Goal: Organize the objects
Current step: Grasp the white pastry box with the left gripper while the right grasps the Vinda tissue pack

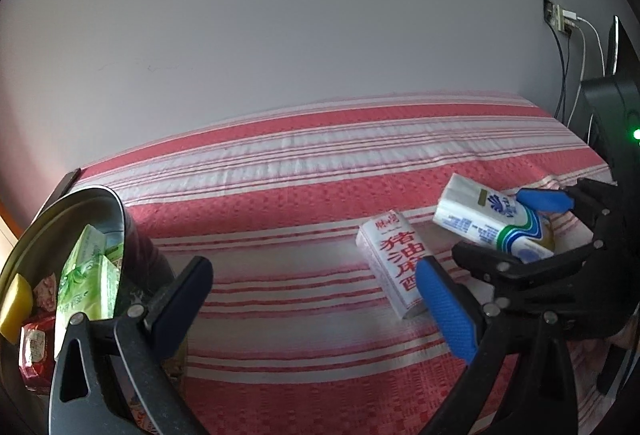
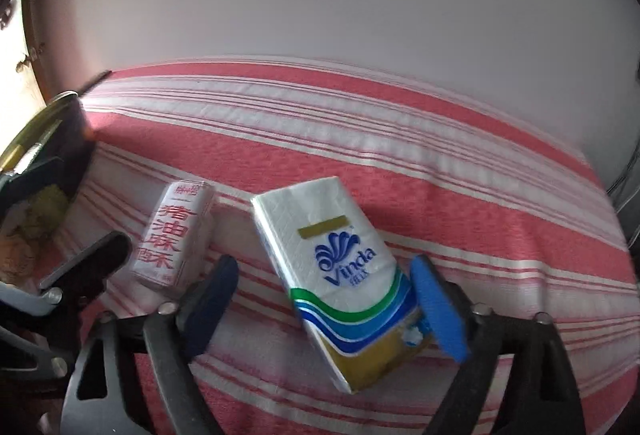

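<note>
Left wrist view: red-and-white striped table (image 1: 280, 171) cloth fills the field. A round metal tin (image 1: 116, 207) stands at the left edge with green tissue packs (image 1: 86, 283) and red snack packets (image 1: 34, 351) inside. My left tool (image 1: 316, 299) hangs released, nothing between its fingers. My right tool (image 2: 324, 299) looks spread around the Vinda tissue pack (image 2: 340, 275); only the blue finger (image 2: 438, 311) touches it, so I cannot tell if it grips. A white snack box (image 2: 176, 235) with red characters lies just beside the pack, on the cloth.
</note>
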Demonstrator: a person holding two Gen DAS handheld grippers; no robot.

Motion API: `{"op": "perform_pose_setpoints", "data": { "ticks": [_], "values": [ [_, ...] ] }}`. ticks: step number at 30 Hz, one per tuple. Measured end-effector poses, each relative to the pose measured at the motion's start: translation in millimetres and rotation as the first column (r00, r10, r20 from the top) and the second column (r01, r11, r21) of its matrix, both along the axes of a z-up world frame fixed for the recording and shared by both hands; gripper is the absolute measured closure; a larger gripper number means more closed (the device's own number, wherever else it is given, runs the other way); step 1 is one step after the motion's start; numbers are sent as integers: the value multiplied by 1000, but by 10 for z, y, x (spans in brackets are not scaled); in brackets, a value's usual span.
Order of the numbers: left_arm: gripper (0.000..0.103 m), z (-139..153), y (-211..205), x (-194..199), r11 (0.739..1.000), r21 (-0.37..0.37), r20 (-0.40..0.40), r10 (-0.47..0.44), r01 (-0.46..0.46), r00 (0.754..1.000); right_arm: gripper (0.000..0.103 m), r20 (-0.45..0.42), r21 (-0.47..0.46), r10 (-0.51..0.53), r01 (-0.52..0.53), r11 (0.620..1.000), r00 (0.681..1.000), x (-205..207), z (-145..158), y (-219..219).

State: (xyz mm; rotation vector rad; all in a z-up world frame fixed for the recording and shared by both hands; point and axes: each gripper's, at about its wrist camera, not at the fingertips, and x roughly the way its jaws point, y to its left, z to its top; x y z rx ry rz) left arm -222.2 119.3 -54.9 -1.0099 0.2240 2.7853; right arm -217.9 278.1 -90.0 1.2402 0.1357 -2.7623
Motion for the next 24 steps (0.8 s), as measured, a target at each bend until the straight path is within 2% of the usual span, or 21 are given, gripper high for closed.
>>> {"op": "perform_pose_setpoints", "data": {
  "ticks": [5,6,8,9,13,18,20,24],
  "values": [
    [0,-19,3,4,1000,1,6,-5,5,1000,12,51,-55,53,-50,997,997,-114,-73,95],
    [0,-21,11,2,1000,-1,7,-5,5,1000,16,60,-72,43,-39,997,997,-114,-83,132],
    [0,-26,41,-17,1000,-3,10,-6,6,1000,46,45,-101,15,-11,995,999,-82,-27,228],
    [0,-22,58,-28,1000,-5,12,-8,9,1000,49,40,-82,1,2,997,999,-42,-11,273],
    [0,-44,187,-94,999,-15,36,-42,43,998,48,39,-92,-36,40,995,999,-21,0,298],
    [1,-106,338,-198,994,-51,88,-89,93,992,48,36,-118,-142,145,982,989,-21,-6,281],
    [1,-162,359,-266,992,-46,138,-106,114,985,48,36,-125,-164,168,978,986,-17,27,332],
    [2,-170,317,-328,996,-10,150,-88,91,985,48,36,-152,-172,176,973,984,1,34,386]
  ]
}}
